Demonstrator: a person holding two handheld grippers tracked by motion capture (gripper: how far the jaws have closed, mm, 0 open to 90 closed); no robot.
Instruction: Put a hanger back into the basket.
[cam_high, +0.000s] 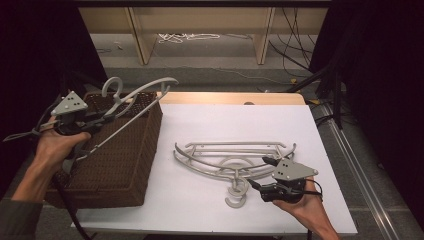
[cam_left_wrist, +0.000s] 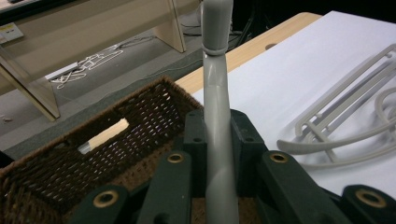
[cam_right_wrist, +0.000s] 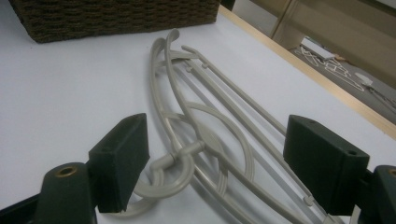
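Stacked hangers (cam_high: 235, 160) crowd the mat (cam_high: 200, 200); its front lies free.

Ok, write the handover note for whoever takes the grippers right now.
Left gripper: shut on one grey hanger, held over the wicker basket at the table's left.
Right gripper: open, jaws either side of the hooks of the hanger pile on the white table, gripping nothing.
Done: one hanger lifted and carried to the basket.
Left: probably lower that hanger into the basket, then pick up the pile, hanger by hanger, and move it over too.
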